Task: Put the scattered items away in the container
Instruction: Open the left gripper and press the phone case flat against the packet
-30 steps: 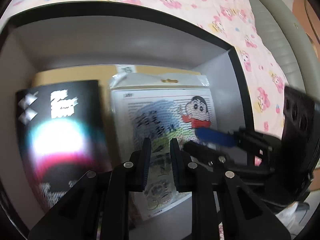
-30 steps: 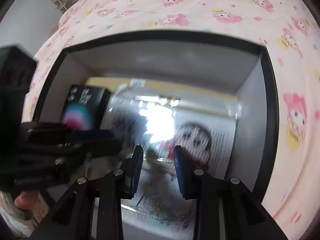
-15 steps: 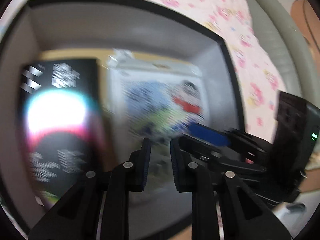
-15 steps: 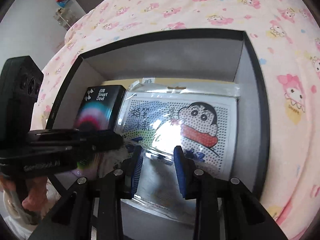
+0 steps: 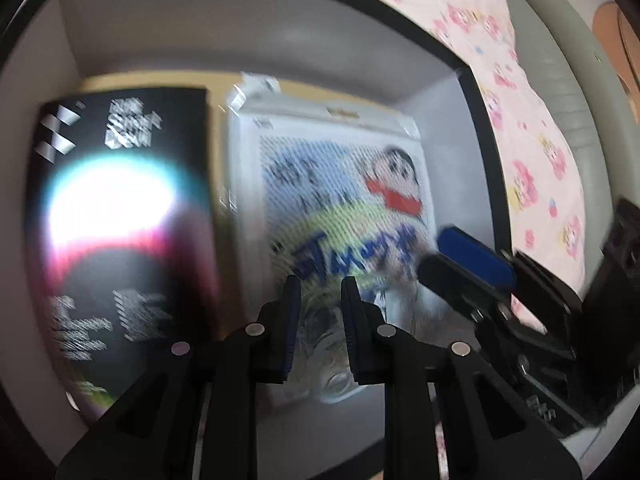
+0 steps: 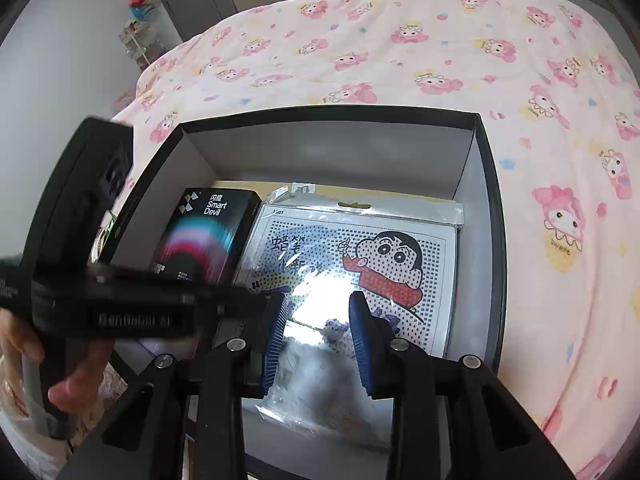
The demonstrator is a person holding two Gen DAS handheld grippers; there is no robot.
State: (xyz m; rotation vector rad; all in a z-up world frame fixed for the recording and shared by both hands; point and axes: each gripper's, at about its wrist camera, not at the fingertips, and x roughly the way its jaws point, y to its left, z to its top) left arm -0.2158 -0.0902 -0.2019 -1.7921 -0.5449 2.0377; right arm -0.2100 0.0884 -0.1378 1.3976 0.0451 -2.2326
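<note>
Left wrist view: heavy motion blur, print on the black carton [image 5: 120, 216] unreadable, glare washes out its centre. My left gripper [image 5: 320, 304] has a narrow gap, nothing between the pads. Cartoon bead-kit packet [image 5: 340, 216] lies flat beside the carton in the box [image 5: 460, 128], glossy plastic sleeve. My right gripper [image 5: 468, 264] pokes in at right, partly cut off. Right wrist view: sharp. My right gripper [image 6: 318, 320] is moderately apart, empty, over the packet [image 6: 360, 264]; glare hides its lower half. Carton [image 6: 204, 236] is rigid, matte box walls [image 6: 476, 216], on a pink print sheet [image 6: 400, 48]. My left gripper [image 6: 256, 304] crosses, tips hidden.
</note>
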